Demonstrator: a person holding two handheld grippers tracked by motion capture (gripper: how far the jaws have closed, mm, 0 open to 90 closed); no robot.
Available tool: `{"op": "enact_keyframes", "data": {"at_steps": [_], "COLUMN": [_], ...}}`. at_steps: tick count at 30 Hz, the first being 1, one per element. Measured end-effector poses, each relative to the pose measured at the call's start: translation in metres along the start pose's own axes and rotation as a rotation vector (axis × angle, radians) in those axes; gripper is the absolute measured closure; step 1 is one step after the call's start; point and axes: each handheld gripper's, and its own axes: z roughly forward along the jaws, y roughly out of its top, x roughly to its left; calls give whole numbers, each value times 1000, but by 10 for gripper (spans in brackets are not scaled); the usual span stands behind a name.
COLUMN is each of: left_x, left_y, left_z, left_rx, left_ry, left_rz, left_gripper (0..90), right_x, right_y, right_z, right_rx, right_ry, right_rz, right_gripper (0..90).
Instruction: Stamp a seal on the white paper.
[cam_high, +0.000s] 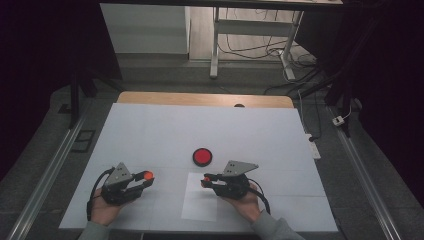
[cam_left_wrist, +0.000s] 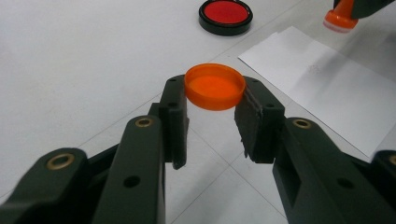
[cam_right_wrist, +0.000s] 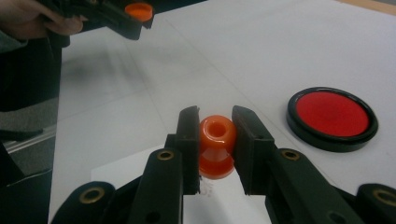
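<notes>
Stamping is the step in hand, judged from the layout: a stamp body in one tool, its cap in the other, an ink pad and a sheet ready.

High view. The left hand-held gripper (cam_high: 146, 178) holds the orange cap (cam_high: 148, 175) above the white worktop (cam_high: 150, 130), well apart from the sheet. The right hand-held gripper (cam_high: 205, 179) holds the orange stamp (cam_high: 204, 182) at the upper left corner of the white paper sheet (cam_high: 200, 205). The round red ink pad (cam_high: 202, 156) lies open just beyond the sheet, near the stamp.

Left gripper view. The jaws pinch the cap (cam_left_wrist: 215, 86) by its rim, with the hollow side tilted toward the camera. The operator should keep this hand parked to the side so that the cap stays clear of the working area.

Right gripper view. The jaws press on the stamp (cam_right_wrist: 216, 144) at its narrow waist, one pad on each side, with its flared end lower down and over the sheet (cam_right_wrist: 219, 205). The ink pad (cam_right_wrist: 332, 117) sits to the right, apart from the stamp. Whether the stamp face touches the paper cannot be told. For a clean print, the operator should hold the stamp upright, lower it straight, press evenly, and lift without sliding. A grip at the waist may let the stamp pivot, so side load should be avoided.
</notes>
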Motion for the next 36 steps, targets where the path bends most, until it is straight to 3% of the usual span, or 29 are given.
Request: {"op": "enact_keyframes", "data": {"at_steps": [36], "left_x": [0], "left_y": [-1], "left_z": [1], "left_rx": [8], "left_ry": [-3], "left_rz": [5], "left_gripper": [646], "right_x": [6], "right_y": [-15], "right_z": [22], "right_rx": [115], "right_ry": [7], "right_rz": [-46], "right_gripper": [722]}}
